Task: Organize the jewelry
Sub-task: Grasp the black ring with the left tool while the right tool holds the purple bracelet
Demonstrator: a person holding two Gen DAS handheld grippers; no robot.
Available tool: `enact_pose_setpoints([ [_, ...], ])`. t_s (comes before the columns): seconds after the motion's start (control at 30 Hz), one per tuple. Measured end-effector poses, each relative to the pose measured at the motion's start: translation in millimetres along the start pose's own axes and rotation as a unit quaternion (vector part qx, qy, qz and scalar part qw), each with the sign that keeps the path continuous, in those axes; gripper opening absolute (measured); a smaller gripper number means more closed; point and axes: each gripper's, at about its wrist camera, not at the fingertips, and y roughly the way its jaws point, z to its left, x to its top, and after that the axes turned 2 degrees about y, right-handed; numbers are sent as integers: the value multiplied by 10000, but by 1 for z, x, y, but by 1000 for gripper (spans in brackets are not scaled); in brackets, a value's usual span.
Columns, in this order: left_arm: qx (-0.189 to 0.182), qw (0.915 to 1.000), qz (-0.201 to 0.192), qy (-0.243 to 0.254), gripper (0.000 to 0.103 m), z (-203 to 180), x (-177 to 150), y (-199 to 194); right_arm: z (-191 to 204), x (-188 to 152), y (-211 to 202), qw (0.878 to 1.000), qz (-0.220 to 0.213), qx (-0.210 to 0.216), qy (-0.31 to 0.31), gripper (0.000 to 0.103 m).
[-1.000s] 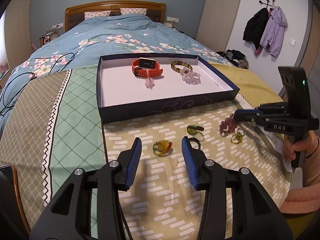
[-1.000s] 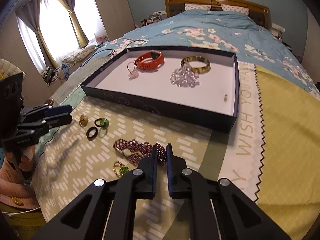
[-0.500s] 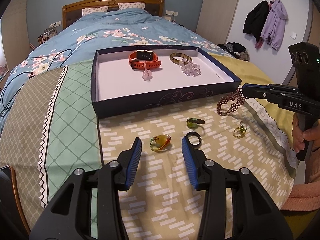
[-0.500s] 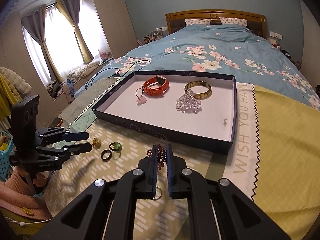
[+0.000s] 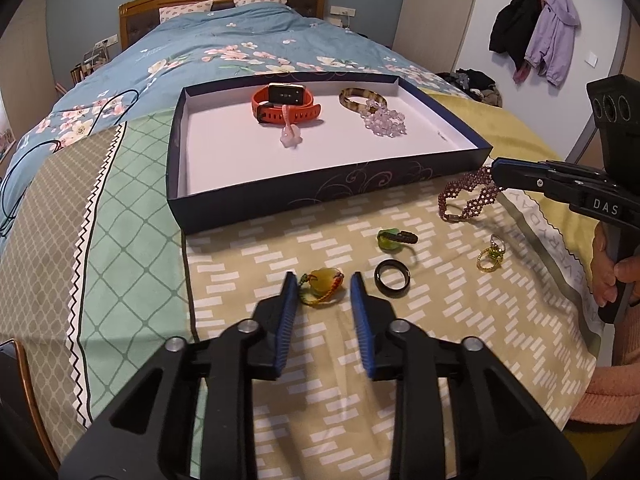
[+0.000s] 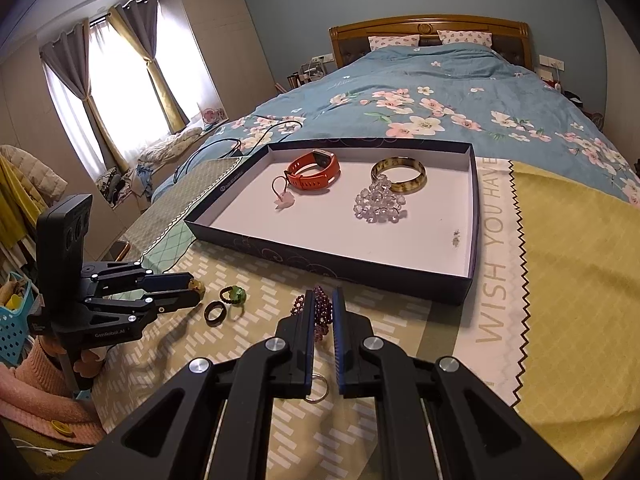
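Note:
My left gripper (image 5: pixel 322 280) is closing around a yellow pendant on a braided cord (image 5: pixel 322 286) that lies on the bedspread. The pendant sits between the blue pads, which do not press on it. My right gripper (image 6: pixel 322 300) is shut on a purple beaded bracelet (image 5: pixel 468 200), which hangs from its tips just in front of the tray's near right corner. The dark blue tray (image 5: pixel 320 196) holds an orange watch (image 5: pixel 286 106), a pink charm (image 5: pixel 290 136), a tortoiseshell bangle (image 5: pixel 362 98) and a clear bead bracelet (image 5: pixel 384 120).
On the patterned cloth lie a black ring (image 5: pixel 393 278), a green ring (image 5: pixel 390 239) and a gold-green piece (image 5: pixel 490 258). A silver ring (image 6: pixel 318 388) shows below the right fingers. A black cable (image 5: pixel 24 168) runs over the blue quilt at the left.
The right gripper has lifted the purple bracelet off the cloth and carried it toward the tray. The left jaws have narrowed and moved in around the yellow pendant.

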Motion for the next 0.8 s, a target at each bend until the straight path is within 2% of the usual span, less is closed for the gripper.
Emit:
enact_pose_setpoints([
  [0.3, 36, 10000, -26, -39, 19, 1, -1, -1, -2, 0, -2, 10000, -45, 16, 60, 7],
  [0.57, 115, 9999, -101, -79, 21, 2, -2, -5, -2, 0, -2, 10000, -59, 12, 65, 7],
  [0.7, 79, 9995, -291, 66, 25, -5, -2, -14, -4, -1, -2, 9999, -55, 4, 95, 7],
  [0.8, -95, 9985, -404, 350, 25, -18, -2, -19, -5, -1, -2, 9999, -51, 17, 110, 7],
])
